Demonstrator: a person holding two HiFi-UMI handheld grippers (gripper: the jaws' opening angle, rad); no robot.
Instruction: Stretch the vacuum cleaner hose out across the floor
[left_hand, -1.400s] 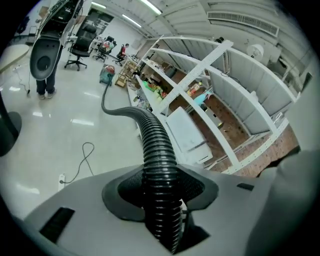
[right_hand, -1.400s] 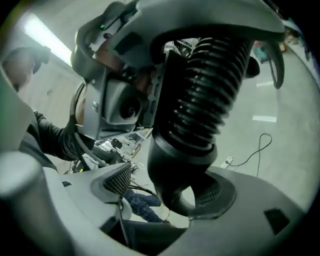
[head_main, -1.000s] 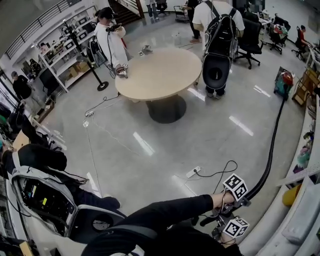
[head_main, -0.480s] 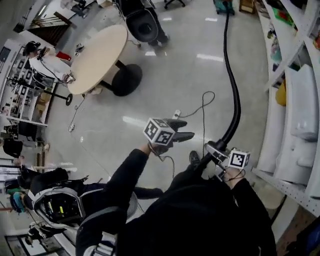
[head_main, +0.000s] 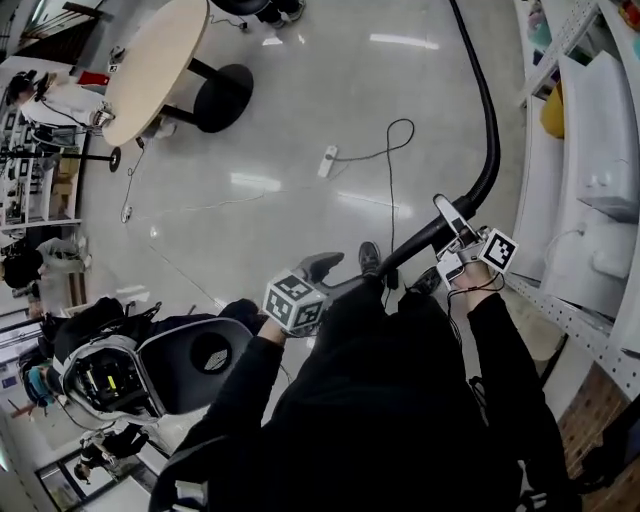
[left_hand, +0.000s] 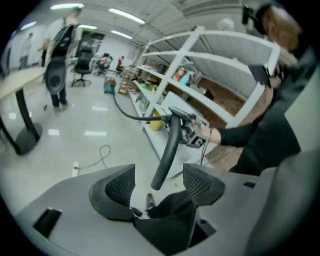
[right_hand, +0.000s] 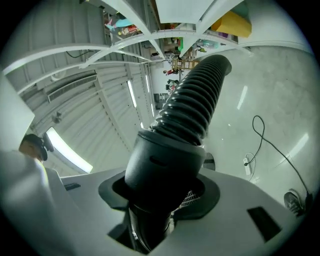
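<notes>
Ribbed matt hose, glossy floor

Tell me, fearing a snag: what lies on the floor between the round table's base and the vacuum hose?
The head view shows a white power strip and its looping black cable on the floor between the table base and the vacuum hose.

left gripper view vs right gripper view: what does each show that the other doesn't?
Left gripper view only: the left gripper, whose jaws have just been opening and stand apart, with the hose end in the gap, untouched; the right gripper from outside; the round table. Right gripper view only: its jaws shut on the hose cuff, close up. Both: the hose, the power strip and cable on the floor, the white shelving.
</notes>
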